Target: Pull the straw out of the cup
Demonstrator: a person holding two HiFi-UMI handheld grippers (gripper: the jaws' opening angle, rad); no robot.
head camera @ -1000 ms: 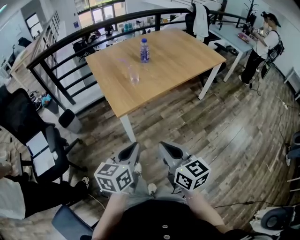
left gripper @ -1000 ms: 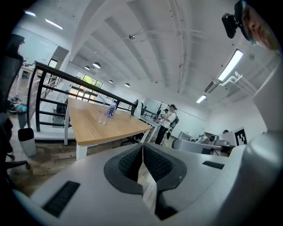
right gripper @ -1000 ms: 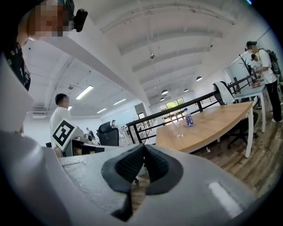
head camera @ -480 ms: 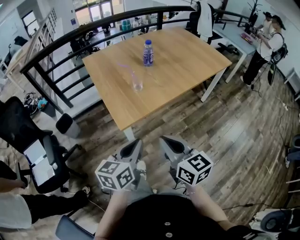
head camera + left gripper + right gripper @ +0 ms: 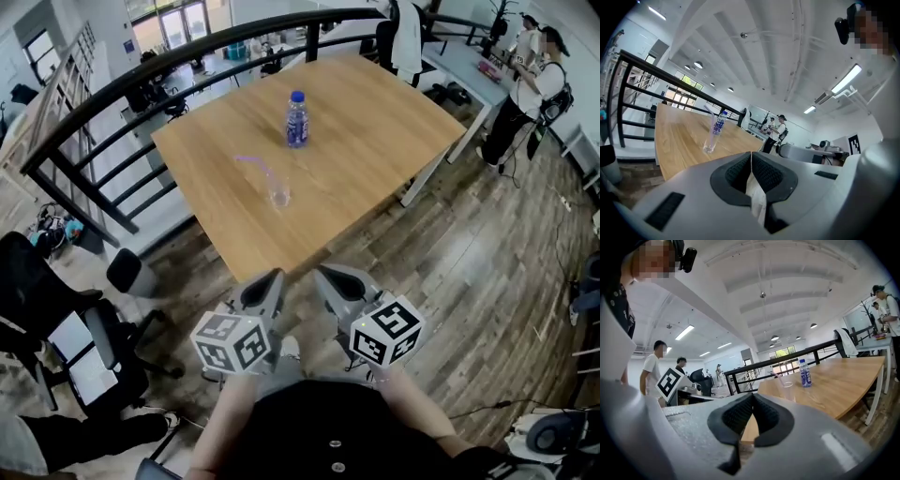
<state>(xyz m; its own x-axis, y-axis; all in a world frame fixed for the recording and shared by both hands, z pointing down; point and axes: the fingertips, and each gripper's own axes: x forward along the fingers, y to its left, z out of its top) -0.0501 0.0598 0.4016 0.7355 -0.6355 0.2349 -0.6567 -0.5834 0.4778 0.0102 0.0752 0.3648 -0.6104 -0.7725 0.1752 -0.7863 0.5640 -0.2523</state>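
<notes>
A clear cup [image 5: 278, 193] stands on the wooden table [image 5: 375, 131], with a pale purple straw [image 5: 257, 165] leaning out of it to the left. The cup [image 5: 709, 141] also shows in the left gripper view, and the cup [image 5: 787, 384] in the right gripper view. My left gripper [image 5: 264, 287] and right gripper [image 5: 330, 280] are held side by side short of the table's near edge, well away from the cup. Both are shut with nothing in them, their jaws meeting at the tips.
A blue-labelled water bottle [image 5: 296, 120] stands upright beyond the cup. A black railing [image 5: 141, 80] runs behind the table. Office chairs [image 5: 56, 309] stand at the left. A person [image 5: 520, 75] stands by a white desk at the far right.
The view has advanced toward the table; the cup and bottle sit lower and nearer in the head view. Both grippers stay shut and keep their place before me.
</notes>
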